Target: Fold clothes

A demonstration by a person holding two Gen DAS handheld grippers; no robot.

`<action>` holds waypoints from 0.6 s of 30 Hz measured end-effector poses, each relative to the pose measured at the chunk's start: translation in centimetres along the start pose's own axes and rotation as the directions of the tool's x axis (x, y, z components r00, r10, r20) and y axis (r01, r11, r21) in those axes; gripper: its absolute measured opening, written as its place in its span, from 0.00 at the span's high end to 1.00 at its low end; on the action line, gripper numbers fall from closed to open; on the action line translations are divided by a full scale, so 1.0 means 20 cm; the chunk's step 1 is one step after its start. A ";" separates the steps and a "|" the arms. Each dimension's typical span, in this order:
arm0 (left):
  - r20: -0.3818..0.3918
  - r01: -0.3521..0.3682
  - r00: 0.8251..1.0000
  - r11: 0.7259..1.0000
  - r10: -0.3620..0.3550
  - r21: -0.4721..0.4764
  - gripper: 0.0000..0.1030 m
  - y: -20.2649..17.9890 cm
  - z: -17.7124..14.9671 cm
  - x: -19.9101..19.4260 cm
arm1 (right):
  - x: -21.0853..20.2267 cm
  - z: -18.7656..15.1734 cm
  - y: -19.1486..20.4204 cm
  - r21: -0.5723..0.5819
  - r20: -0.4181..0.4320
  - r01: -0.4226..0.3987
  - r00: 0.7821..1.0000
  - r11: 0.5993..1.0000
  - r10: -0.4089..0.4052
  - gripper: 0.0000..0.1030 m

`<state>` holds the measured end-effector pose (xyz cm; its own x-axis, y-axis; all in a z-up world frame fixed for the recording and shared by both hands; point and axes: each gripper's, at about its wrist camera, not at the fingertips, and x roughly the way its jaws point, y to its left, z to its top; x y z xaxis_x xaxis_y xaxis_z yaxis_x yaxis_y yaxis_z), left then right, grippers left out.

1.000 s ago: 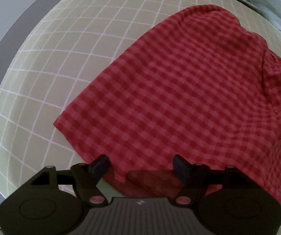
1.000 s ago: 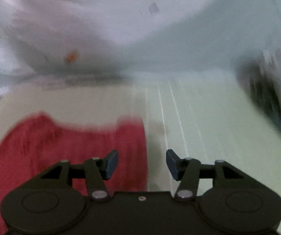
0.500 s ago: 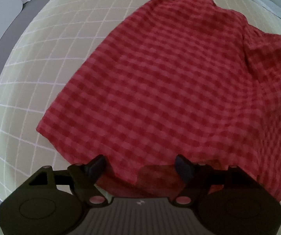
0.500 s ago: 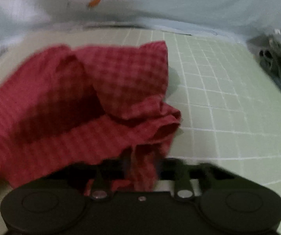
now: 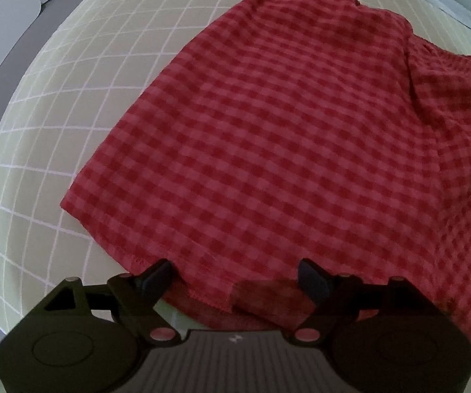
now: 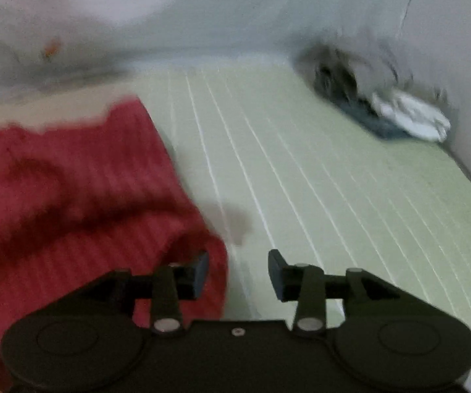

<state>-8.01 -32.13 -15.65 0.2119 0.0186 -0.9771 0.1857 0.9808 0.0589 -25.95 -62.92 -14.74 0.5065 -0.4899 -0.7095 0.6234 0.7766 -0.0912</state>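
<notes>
Left claw matte black, pink rivets, ribbed grey panel; right claw black, silver rivets, blue pads

From my remote station I count one red checked garment lying on one pale green gridded mat, with two grippers in frame: the left gripper and the right gripper, each showing two fingers spread apart. The right wrist view adds one blurred heap of dark and white cloth at the mat's far corner, though how many pieces it holds I cannot tell. One grey-white panel sits beyond the mat's edge in the left wrist view.
</notes>
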 end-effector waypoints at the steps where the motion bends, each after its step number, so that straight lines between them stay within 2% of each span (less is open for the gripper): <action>1: -0.001 0.001 1.000 1.000 -0.001 0.001 0.17 0.00 0.00 0.00 | -0.02 0.02 0.01 0.024 0.031 -0.030 0.999 0.999 0.029 0.61; 5: -0.005 0.002 1.000 1.000 -0.002 0.008 0.17 0.00 -0.06 -0.02 | 0.00 0.06 0.03 0.151 0.026 -0.180 0.984 0.972 0.178 0.66; 9: -0.009 0.006 1.000 1.000 -0.006 0.018 0.17 0.00 -0.09 -0.03 | 0.05 0.02 0.08 0.184 -0.042 -0.210 0.974 0.960 0.221 0.66; 13: -0.015 0.008 1.000 1.000 -0.008 0.025 0.15 0.00 -0.12 -0.03 | 0.15 -0.03 0.07 0.265 -0.085 -0.210 0.967 0.941 0.240 0.65; 14: -0.016 0.009 1.000 1.000 -0.009 0.026 0.15 0.00 -0.12 -0.03 | 0.18 -0.03 0.06 0.288 -0.093 -0.210 0.965 0.934 0.246 0.77; 15: -0.018 0.010 1.000 1.000 -0.010 0.027 0.15 0.00 -0.13 -0.03 | 0.18 -0.04 0.05 0.302 -0.095 -0.215 0.963 0.929 0.254 0.99; 18: -0.019 0.016 1.000 0.999 -0.015 0.029 0.14 0.01 -0.14 -0.03 | 0.06 -0.04 0.00 0.313 -0.067 -0.235 0.961 0.920 0.269 0.99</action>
<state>-10.84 -31.47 -15.72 0.1913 0.0075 -0.9815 0.2163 0.9751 0.0496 -25.74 -63.16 -16.09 0.6141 -0.2354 -0.7533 0.6408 0.7058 0.3019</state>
